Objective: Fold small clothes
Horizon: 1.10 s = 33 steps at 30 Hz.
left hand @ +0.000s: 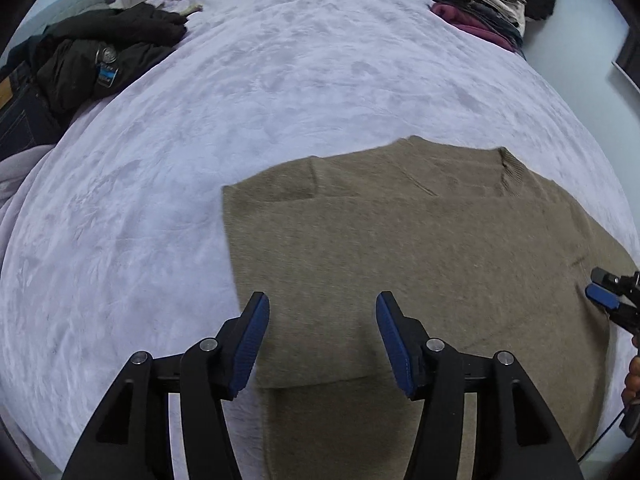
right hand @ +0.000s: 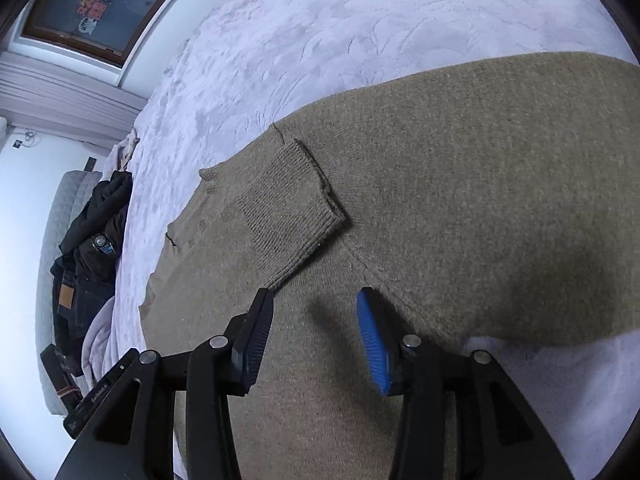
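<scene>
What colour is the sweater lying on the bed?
The sweater is olive-brown, a plain knit with no pattern; it shows best in the right wrist view.

Soft, cool, even light fills both views; nothing glares. In the right wrist view a broad dark shadow lies on the sweater at near right, and a narrower one sits between the open jaws. The window at far left is dark. Both fisheye views bend the bed into a dome, with black corners. The sweater's edges in the left wrist view look slightly smeared.
</scene>
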### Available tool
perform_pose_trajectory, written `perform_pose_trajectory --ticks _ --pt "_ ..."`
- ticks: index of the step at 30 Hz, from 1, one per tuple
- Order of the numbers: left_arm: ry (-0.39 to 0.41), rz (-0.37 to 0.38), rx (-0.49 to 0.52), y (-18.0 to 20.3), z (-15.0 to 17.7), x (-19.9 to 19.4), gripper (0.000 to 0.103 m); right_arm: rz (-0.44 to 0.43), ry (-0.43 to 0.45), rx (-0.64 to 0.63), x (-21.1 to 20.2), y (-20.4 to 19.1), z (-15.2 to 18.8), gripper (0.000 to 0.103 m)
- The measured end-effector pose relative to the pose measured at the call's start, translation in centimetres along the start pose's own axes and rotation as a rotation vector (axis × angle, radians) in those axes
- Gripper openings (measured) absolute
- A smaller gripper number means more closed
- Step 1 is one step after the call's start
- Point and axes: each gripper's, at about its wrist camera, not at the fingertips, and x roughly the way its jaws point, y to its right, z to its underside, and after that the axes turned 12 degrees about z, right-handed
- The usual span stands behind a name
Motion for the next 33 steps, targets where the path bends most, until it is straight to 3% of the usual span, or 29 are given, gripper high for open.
perform_pose_trajectory --ticks 4,7,10,13,17,20,22,28,30,32,33 --pt "-0.037 0.036 0.039 3.6 0.8 1.1 0.057 -0.019 0.006 0.028 -0.6 0.7 0.2 0.052" --pt "-0.090 0.013 0.045 5.6 1.4 2.6 0.057 -0.056 0.024 0.063 -0.1 0.7 -0.8 0.052" --pt "-0.090 0.009 0.047 6.7 1.8 3.1 0.057 -0.092 0.015 0.098 1.7 0.4 -2.1 0.051" --pt "-0.081 -0.004 0.068 7.3 2.0 3.1 0.057 -0.105 -0.014 0.132 2.8 0.4 -2.7 0.010" --pt "-0.139 -0.024 0.080 7.3 2.5 5.0 0.057 -0.070 -0.028 0.100 2.9 1.1 -1.8 0.005" --pt "-0.110 -0.023 0.086 7.6 2.8 4.8 0.057 -0.108 -0.022 0.135 2.2 2.1 -1.2 0.007" --pt "-0.113 -0.022 0.090 7.8 2.9 4.8 0.057 -0.144 -0.012 0.125 1.4 2.4 -1.0 0.013" --pt "-0.138 -0.001 0.110 8.8 3.1 4.6 0.057 -0.243 -0.029 0.160 -0.1 3.6 0.4 0.013" --pt "-0.146 0.005 0.124 9.5 3.1 4.4 0.057 -0.268 -0.058 0.185 -0.2 4.1 1.1 0.022" --pt "-0.156 0.015 0.141 10.9 3.2 4.3 0.057 -0.279 -0.076 0.201 -0.6 4.9 1.8 0.046" --pt "-0.160 0.021 0.148 11.5 3.2 4.4 0.057 -0.280 -0.072 0.207 -1.0 5.4 2.1 0.048"
